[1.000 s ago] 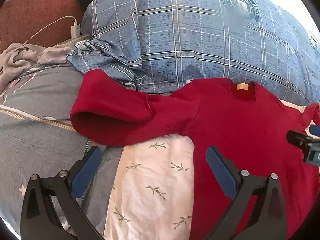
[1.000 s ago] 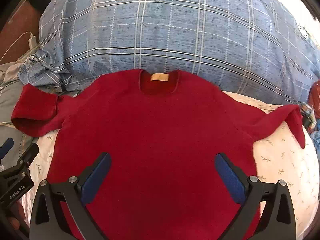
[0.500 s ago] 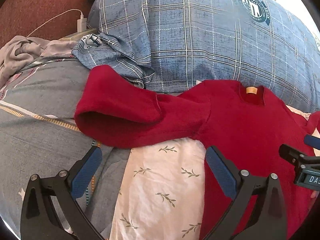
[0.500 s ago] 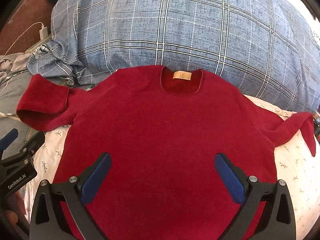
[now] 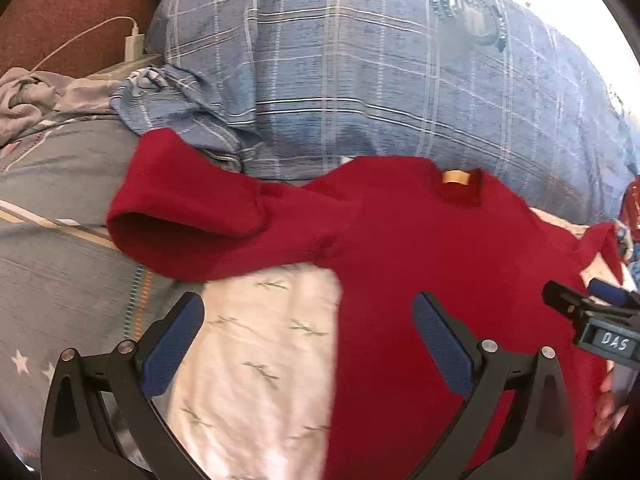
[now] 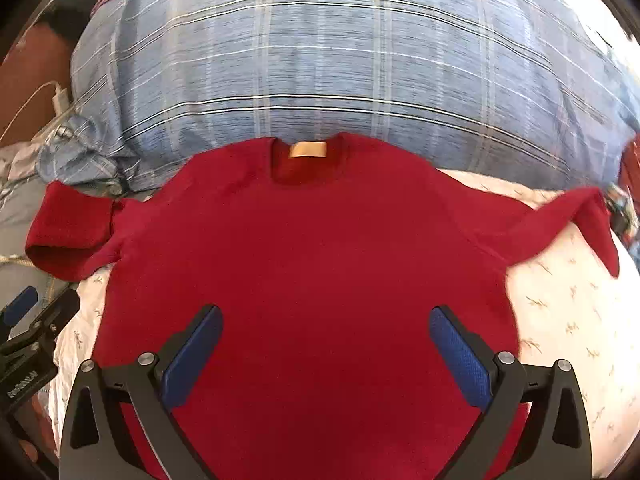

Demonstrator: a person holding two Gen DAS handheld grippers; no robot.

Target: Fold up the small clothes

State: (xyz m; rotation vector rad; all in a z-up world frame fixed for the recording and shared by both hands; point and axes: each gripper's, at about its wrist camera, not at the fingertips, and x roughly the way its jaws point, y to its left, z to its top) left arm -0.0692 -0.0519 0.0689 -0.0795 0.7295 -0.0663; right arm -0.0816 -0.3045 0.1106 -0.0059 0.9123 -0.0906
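A small red sweater (image 6: 312,248) lies flat, face up, on a white leaf-print sheet (image 6: 560,320), its collar with a tan label (image 6: 307,149) toward the pillow. Both sleeves spread out: the left sleeve (image 5: 192,220) and the right sleeve (image 6: 576,224). My left gripper (image 5: 308,332) is open and empty above the sheet beside the sweater's left side. My right gripper (image 6: 326,340) is open and empty above the sweater's lower body. The left gripper also shows in the right wrist view (image 6: 28,320), and the right gripper shows in the left wrist view (image 5: 592,308).
A large blue plaid pillow (image 6: 340,72) lies behind the collar. A grey blanket with stars (image 5: 52,240) lies to the left. Crumpled grey cloth (image 5: 28,96) and a white charger with cable (image 5: 134,42) sit at the far left.
Both views have shifted: my left gripper swung right so the collar is more central; my right gripper drew back slightly. The sweater has not moved. Both grippers stay open.
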